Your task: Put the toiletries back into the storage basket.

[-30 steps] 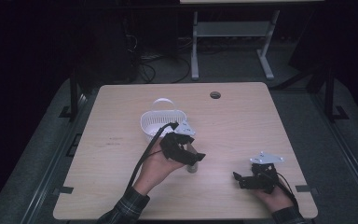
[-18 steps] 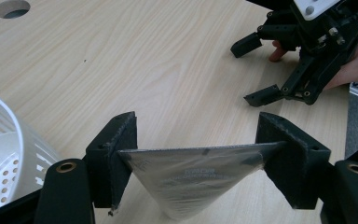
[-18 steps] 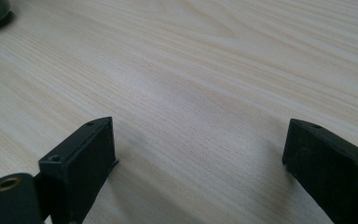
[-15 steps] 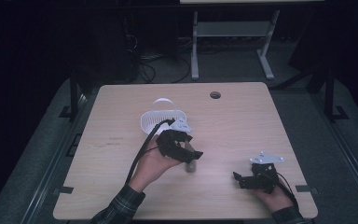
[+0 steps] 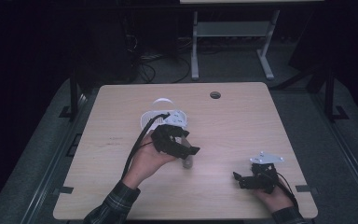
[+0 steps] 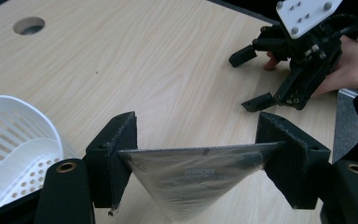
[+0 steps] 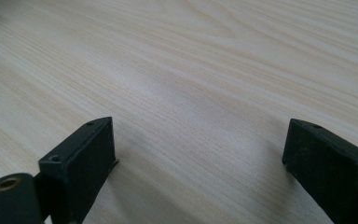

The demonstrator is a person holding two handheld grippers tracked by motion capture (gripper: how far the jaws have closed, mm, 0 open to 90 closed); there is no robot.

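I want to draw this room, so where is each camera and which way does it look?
High view: above the table, looking forward and down; both forearms, left gripper, right gripper.
Left gripper view: on that gripper, along its jaws clamping a clear plastic pouch; the other hand beyond.
Right gripper view: on the right gripper, looking at bare wood between open jaws.
Shared: high and left gripper views both show the white basket.

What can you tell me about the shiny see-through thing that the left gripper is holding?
The clear packet looks like thin, glossy plastic film with small print on it. It is wide at the top and narrows to a point below. The left gripper pinches it, one black jaw on each top corner, stretching its top edge flat. It hangs above the wooden table, beside the white basket.
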